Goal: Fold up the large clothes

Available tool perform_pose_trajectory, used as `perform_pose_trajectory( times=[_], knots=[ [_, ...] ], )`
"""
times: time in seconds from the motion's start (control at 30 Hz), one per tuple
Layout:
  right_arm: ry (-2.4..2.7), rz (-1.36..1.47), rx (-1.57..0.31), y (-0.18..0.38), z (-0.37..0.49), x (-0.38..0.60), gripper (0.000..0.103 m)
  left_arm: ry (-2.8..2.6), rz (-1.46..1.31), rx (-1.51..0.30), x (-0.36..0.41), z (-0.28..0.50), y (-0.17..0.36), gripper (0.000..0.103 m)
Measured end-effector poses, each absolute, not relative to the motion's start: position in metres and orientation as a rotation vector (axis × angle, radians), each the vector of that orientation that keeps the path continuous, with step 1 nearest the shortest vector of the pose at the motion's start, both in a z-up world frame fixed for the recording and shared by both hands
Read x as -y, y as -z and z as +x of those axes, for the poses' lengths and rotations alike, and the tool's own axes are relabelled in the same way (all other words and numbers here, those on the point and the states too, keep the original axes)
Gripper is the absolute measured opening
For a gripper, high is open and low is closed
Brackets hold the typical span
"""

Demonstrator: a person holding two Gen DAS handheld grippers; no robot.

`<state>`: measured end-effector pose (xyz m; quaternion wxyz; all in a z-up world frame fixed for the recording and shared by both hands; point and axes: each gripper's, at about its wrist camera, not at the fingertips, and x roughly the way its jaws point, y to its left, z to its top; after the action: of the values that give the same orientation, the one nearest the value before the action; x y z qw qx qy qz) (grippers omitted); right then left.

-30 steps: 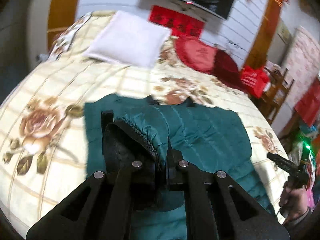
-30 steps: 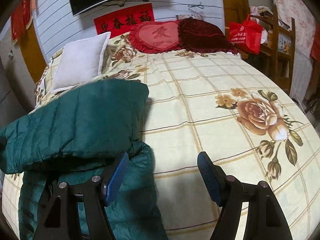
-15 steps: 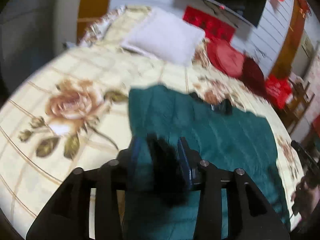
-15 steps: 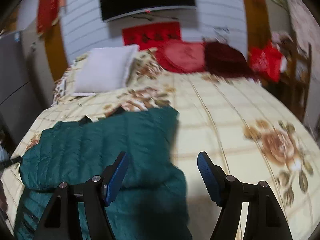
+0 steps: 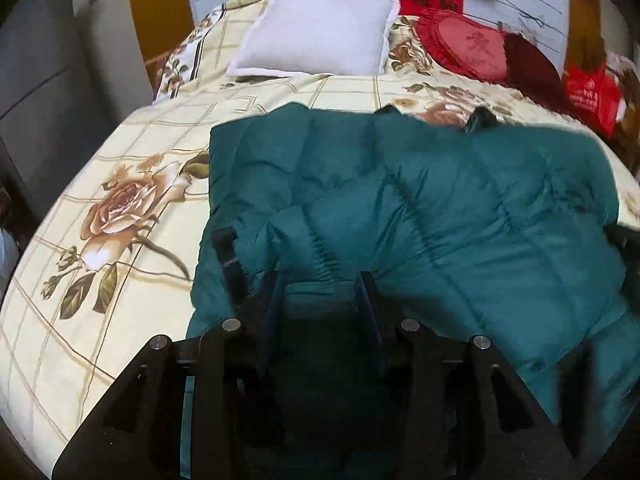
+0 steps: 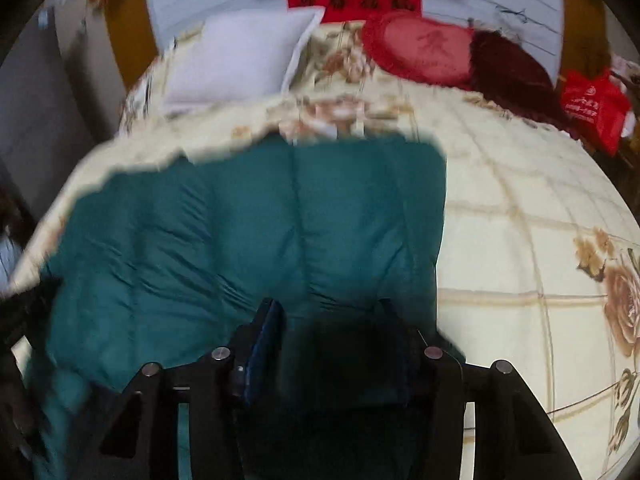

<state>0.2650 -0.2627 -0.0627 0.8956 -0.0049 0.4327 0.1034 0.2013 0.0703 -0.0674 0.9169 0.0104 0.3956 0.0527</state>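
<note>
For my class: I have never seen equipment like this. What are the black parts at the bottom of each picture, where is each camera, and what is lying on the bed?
Each picture comes from a fisheye camera mounted on a hand-held, two-finger tool, looking forward along its fingers. One view shows the left tool, the other the right tool; no robot arm is involved. Both hover over a green quilted jacket spread on a floral bedspread. Both tools look open, with jacket fabric between their fingers; the blur hides whether they pinch it. A white pillow and red cushion lie at the head.

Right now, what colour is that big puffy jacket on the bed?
Dark teal green jacket, clearest in the left wrist view.
</note>
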Motion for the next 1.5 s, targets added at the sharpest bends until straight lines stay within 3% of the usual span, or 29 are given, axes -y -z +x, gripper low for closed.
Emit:
perform_pose_trajectory(
  times=[0.23, 0.43, 0.57, 0.67, 0.83, 1.0, 1.1, 1.23, 1.5],
  knots=[
    [-0.22, 0.075, -0.912, 0.054, 0.258, 0.278, 0.05, -0.121, 0.001, -0.805, -0.075, 0.193, 0.07, 0.039],
    [-0.193, 0.171, -0.689, -0.012, 0.265, 0.275, 0.049, -0.115, -0.025, -0.81, -0.077, 0.196, 0.071, 0.039],
    [-0.153, 0.149, -0.811, 0.004, 0.319, 0.261, 0.049, -0.11, -0.041, -0.811, -0.079, 0.197, 0.071, 0.039],
    [-0.059, 0.084, -0.972, 0.05, 0.347, 0.265, 0.049, -0.099, -0.053, -0.809, -0.08, 0.197, 0.071, 0.039],
    [-0.02, 0.048, -0.986, 0.056, 0.347, 0.274, 0.049, -0.098, -0.059, -0.812, -0.081, 0.198, 0.071, 0.039],
    [-0.123, 0.041, -0.805, 0.002, 0.308, 0.247, 0.049, -0.101, -0.057, -0.812, -0.08, 0.197, 0.072, 0.039],
    [-0.243, -0.062, -0.836, 0.01, 0.278, 0.21, 0.051, -0.102, -0.056, -0.812, -0.08, 0.197, 0.072, 0.039],
    [-0.219, -0.157, -0.948, 0.054, 0.27, 0.198, 0.061, -0.105, -0.039, -0.812, -0.078, 0.197, 0.071, 0.039],
    [-0.171, -0.165, -0.891, -0.001, 0.183, 0.239, 0.063, -0.012, -0.059, -0.893, -0.094, 0.186, 0.049, 0.039]
  ],
)
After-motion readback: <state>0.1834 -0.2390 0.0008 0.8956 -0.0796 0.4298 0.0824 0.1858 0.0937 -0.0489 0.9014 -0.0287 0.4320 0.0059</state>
